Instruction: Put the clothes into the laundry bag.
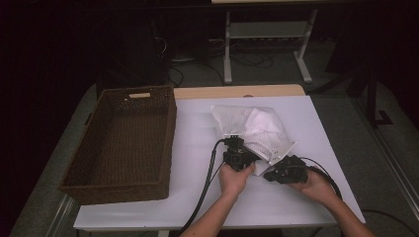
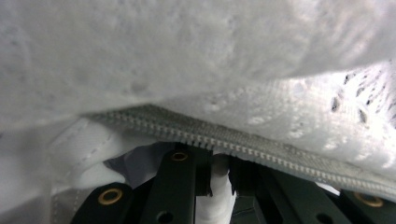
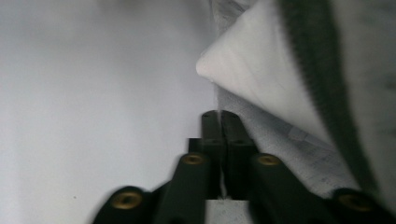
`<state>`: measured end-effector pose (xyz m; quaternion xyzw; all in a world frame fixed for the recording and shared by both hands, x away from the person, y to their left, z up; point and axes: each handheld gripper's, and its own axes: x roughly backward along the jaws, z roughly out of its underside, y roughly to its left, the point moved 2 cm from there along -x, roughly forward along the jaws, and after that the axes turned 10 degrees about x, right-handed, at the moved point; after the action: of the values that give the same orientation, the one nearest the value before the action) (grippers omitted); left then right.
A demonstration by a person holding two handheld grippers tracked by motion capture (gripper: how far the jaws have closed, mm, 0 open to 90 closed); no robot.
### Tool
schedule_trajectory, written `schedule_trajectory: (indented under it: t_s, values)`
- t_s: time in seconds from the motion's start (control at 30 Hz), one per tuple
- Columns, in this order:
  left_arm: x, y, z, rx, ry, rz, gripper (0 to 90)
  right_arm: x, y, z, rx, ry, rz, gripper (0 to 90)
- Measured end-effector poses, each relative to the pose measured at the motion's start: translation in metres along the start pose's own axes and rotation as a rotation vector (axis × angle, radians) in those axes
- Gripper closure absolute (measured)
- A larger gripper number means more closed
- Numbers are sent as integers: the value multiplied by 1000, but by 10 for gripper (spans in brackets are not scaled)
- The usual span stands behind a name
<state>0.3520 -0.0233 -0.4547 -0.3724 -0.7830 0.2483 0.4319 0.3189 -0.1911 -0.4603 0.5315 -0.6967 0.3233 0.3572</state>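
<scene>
Both hand-held grippers, left (image 1: 240, 157) and right (image 1: 282, 172), are clenched on the near edge of the white zippered mesh laundry bag (image 1: 254, 129), which extends far-left across the bench (image 1: 197, 148).

On the white table (image 1: 197, 197), the brown woven wicker basket (image 1: 123, 143) sits at my left. The white mesh zip bag (image 1: 252, 128) lies to its right, near the middle. My left gripper (image 1: 239, 157) is at the bag's near edge, my right gripper (image 1: 285, 171) just right of it at the bag's near right corner.

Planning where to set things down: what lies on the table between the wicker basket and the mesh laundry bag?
Nothing: the high view shows bare white table between wicker basket and mesh laundry bag.
</scene>
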Motion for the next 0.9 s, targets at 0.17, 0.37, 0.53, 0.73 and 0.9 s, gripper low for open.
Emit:
schedule_trajectory:
  t_s: [0.17,0.37,0.53,0.73,0.9]
  values:
    - [3,-2,4,-25,2,7,802,3,4,0,-6,12,-103,900]
    - [7,-2,7,-28,11,19,800,19,15,11,-18,-19,-70,900]
    - [7,-5,2,-18,-4,21,799,16,8,3,-38,-76,-12,724]
    - [7,-5,-2,-15,-11,23,800,-7,6,-5,-27,-59,64,679]
    - [9,-5,-3,-12,-15,28,799,-10,5,-7,-22,-77,102,900]
